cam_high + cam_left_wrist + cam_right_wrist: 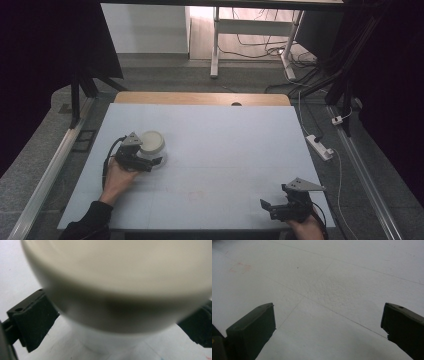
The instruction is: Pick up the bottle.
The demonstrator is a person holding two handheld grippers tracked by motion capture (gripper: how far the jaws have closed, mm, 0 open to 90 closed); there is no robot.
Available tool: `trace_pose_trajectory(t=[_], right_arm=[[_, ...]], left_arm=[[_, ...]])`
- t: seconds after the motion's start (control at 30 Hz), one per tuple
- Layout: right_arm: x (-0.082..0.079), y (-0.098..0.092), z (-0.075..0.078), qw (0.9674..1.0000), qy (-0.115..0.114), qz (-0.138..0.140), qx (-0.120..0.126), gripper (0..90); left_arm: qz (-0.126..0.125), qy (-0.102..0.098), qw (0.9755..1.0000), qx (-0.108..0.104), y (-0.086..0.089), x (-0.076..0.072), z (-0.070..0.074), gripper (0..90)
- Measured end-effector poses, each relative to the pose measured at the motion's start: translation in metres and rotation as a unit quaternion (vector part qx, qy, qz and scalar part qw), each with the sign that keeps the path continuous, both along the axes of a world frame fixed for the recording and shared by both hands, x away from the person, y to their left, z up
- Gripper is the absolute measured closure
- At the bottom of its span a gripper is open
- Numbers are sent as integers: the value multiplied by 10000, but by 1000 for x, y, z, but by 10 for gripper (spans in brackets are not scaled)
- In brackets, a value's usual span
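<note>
A white bowl stands upright on the left half of the white table. My left gripper reaches it from the near left side, jaws spread wide with the bowl's lower body between them. In the left gripper view the blurred bowl looms close, and a black pad stands at each side of its base; whether they press on it I cannot tell. My right gripper rests at the table's near right corner, open, with nothing but bare table between its jaws.
A wooden table edge runs along the far side. Metal rails flank the table left and right. A power strip and cables lie on the floor to the right. Faint red marks stain the surface.
</note>
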State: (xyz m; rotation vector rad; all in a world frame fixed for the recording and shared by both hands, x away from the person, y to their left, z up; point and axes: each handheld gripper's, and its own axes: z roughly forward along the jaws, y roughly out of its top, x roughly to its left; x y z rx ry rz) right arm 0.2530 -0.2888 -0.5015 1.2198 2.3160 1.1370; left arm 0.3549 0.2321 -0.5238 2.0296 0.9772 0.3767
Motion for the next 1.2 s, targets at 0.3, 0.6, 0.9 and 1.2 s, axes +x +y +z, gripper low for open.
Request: trace_pose_trajectory(t=[0.3, 0.6, 0.9, 1.2], right_arm=[[0, 0, 0, 10000, -3, -4, 7, 0], [0, 0, 0, 10000, -19, 10, 1, 0], [0, 0, 0, 10000, -23, 15, -6, 0], [-1, 0, 0, 10000, -28, 30, -3, 0]], left_arm=[[29, 9, 10000, -44, -2, 6, 0, 15], [-22, -7, 10000, 43, -2, 4, 2, 67], [13, 17, 9999, 141, -4, 3, 4, 72], [61, 94, 9999, 50, -1, 4, 6, 74]])
